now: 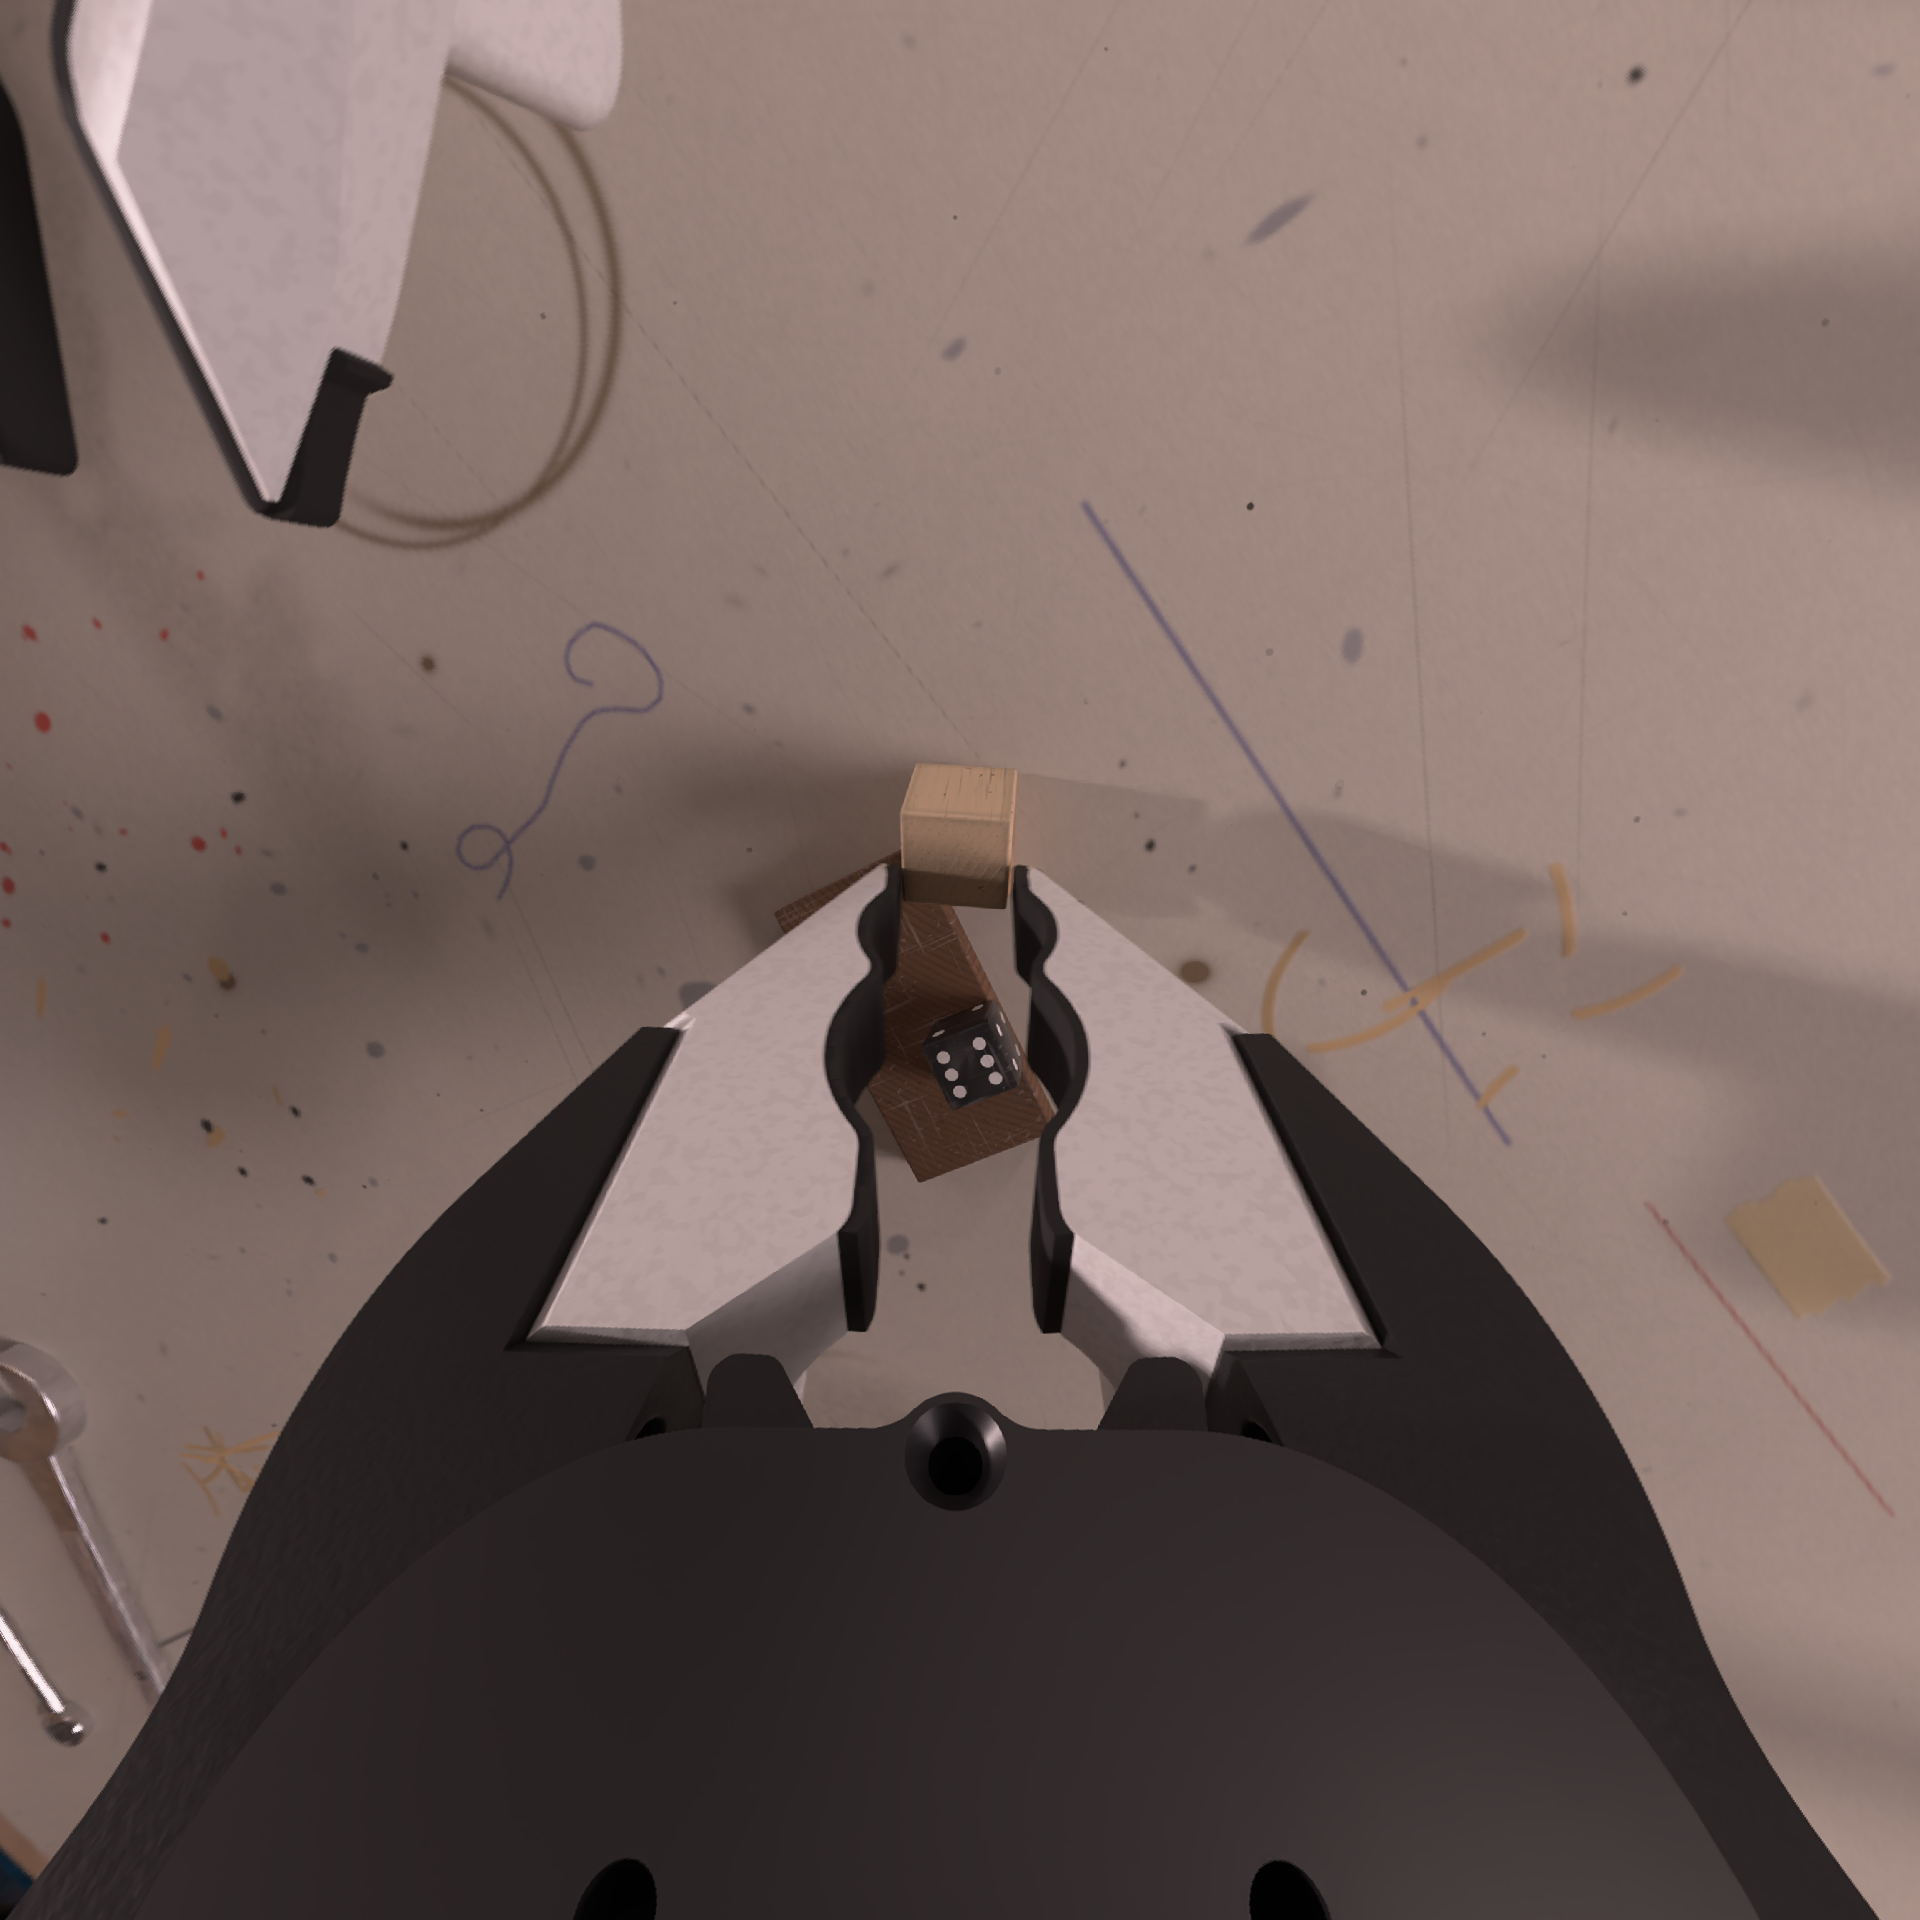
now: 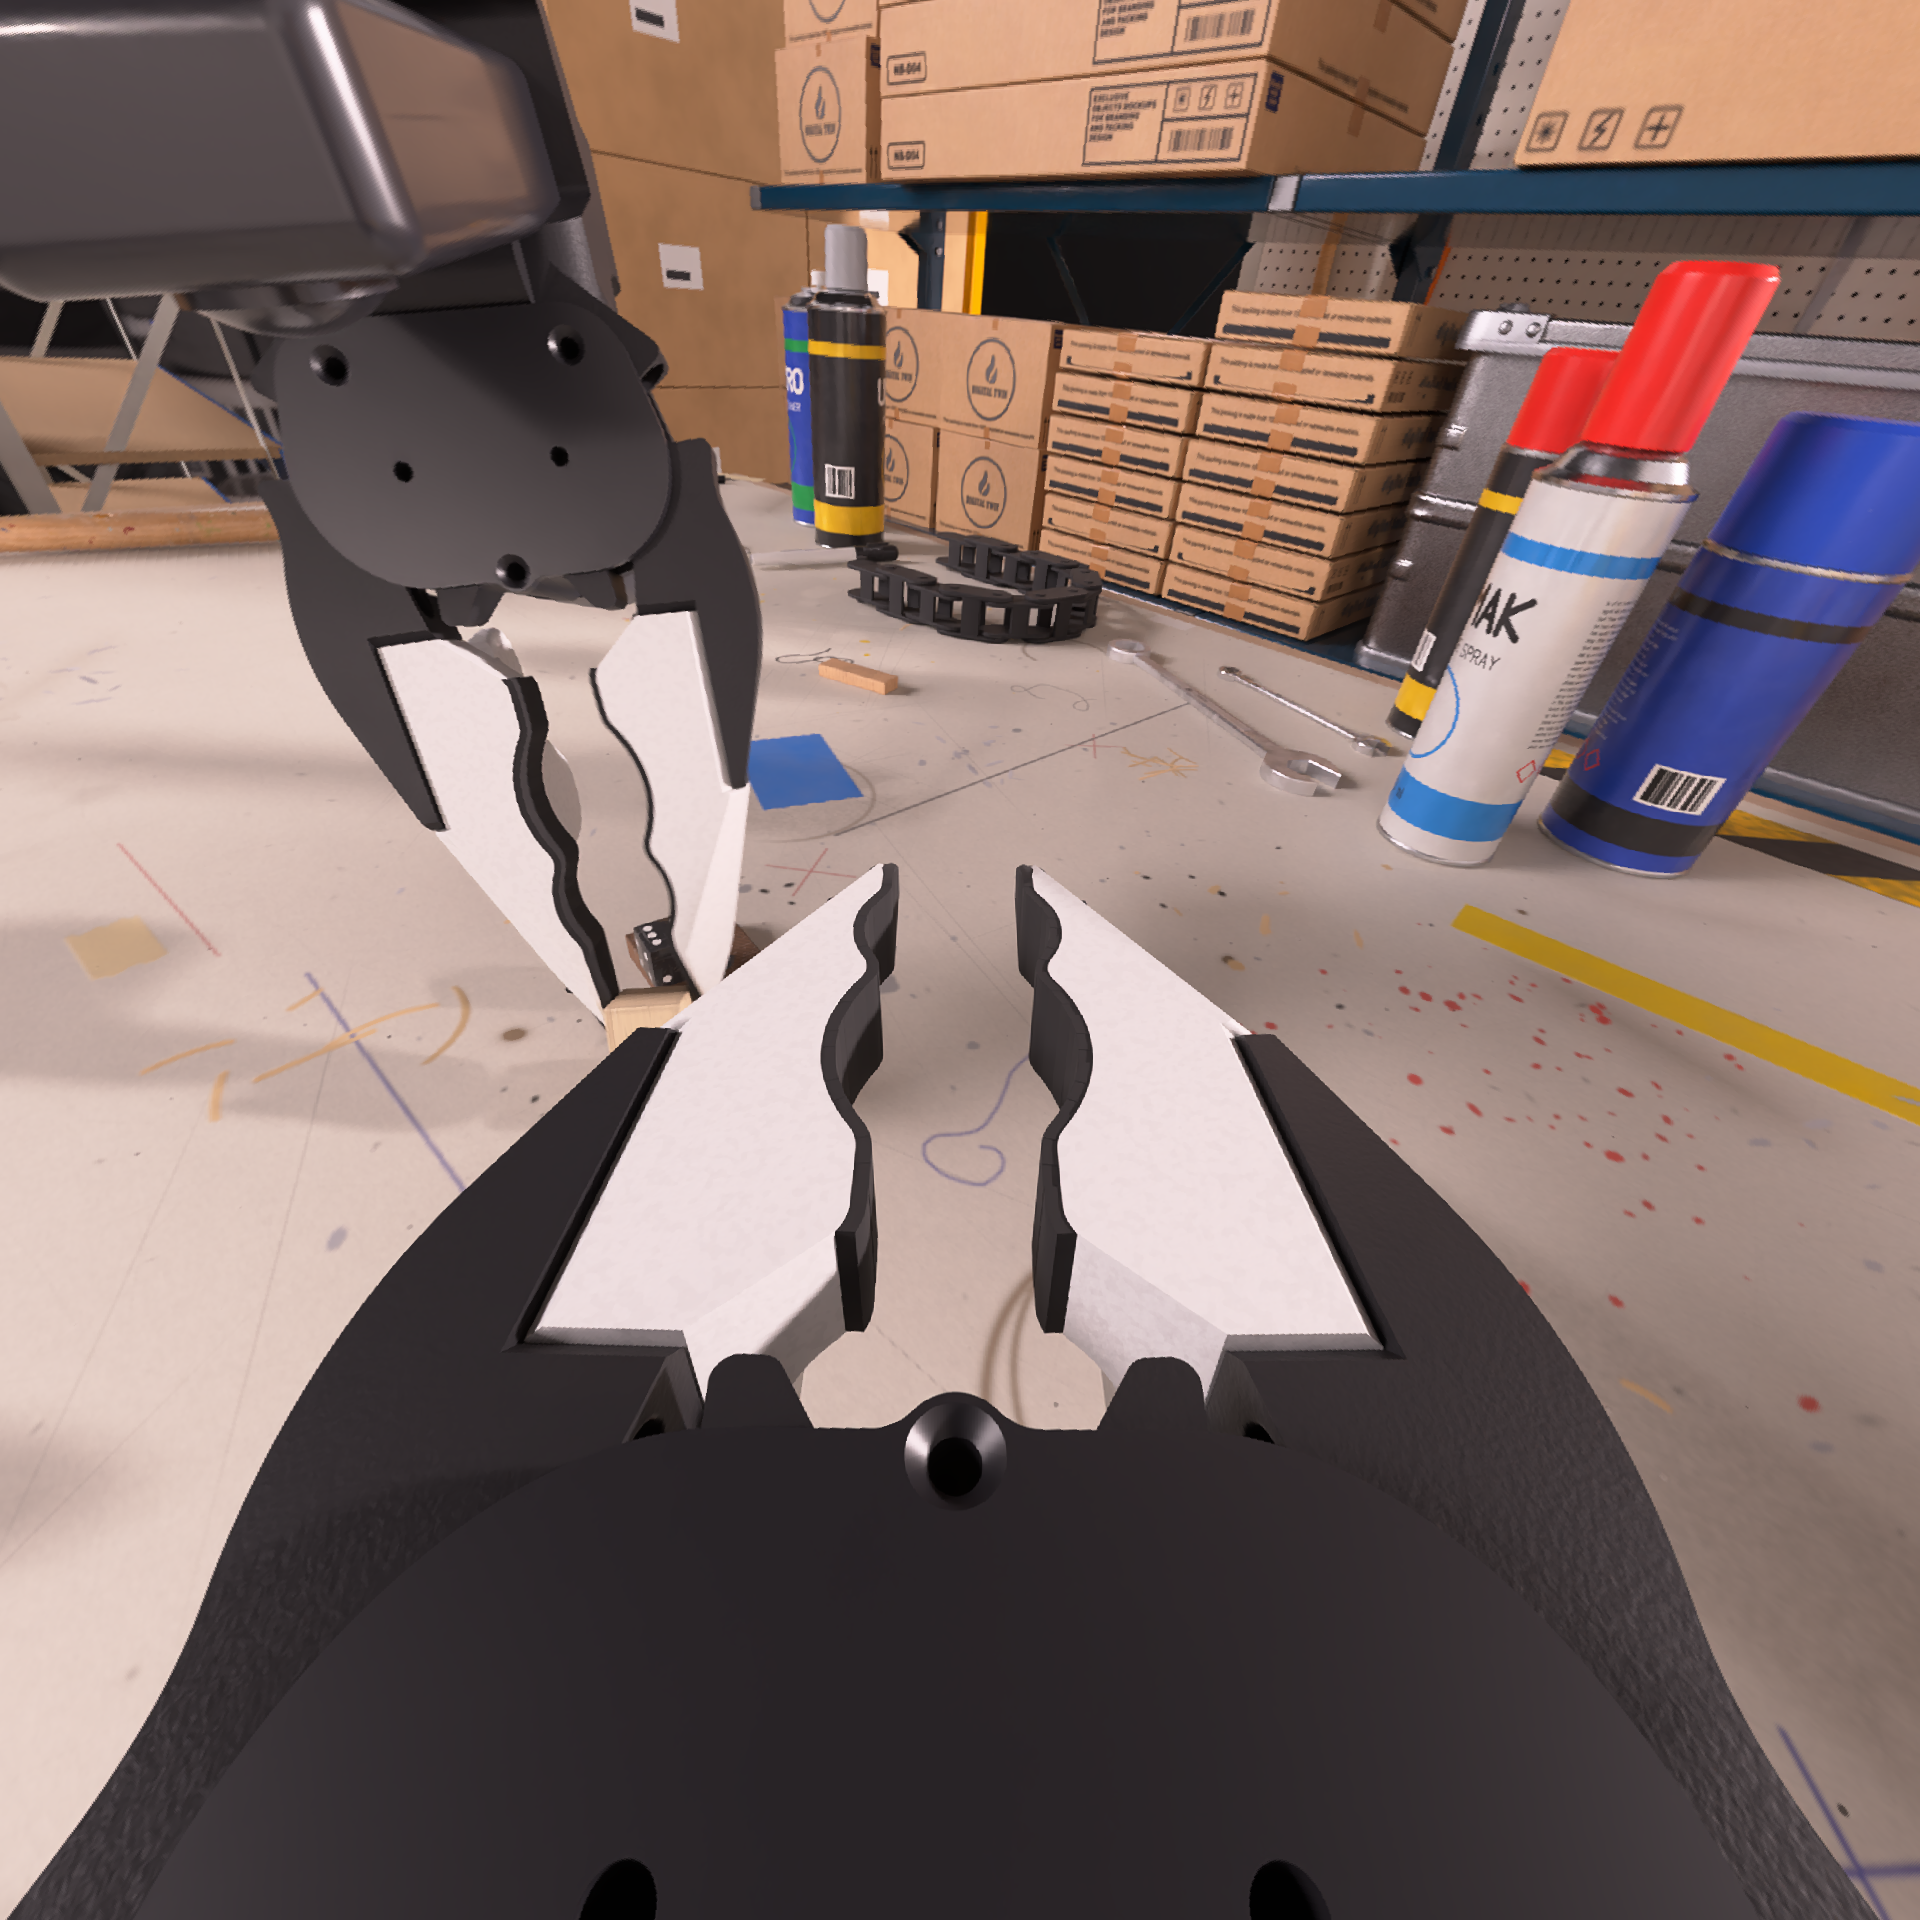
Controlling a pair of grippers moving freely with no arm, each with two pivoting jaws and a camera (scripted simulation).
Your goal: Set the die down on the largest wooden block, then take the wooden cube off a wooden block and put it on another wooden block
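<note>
My left gripper (image 1: 956,883) points straight down, jaws open, and holds nothing. Its fingertips stand on either side of the light wooden cube (image 1: 956,831). The cube sits at the far end of a dark brown wooden block (image 1: 935,1127). The black die (image 1: 971,1060) rests on that same block, below and between my left fingers. The right wrist view shows the left gripper (image 2: 655,987) over the cube (image 2: 644,1016) and the die (image 2: 652,938). My right gripper (image 2: 956,878) is open and empty, low over the floor beside them. One of its fingers (image 1: 260,260) shows in the left wrist view.
A small light wooden block (image 2: 857,677) lies farther off, near a blue patch (image 2: 800,771). Spray cans (image 2: 1558,623), wrenches (image 2: 1226,717), a black cable chain (image 2: 977,597) and stacked cardboard boxes (image 2: 1247,468) stand at the back and right. A wrench (image 1: 42,1455) lies at the left.
</note>
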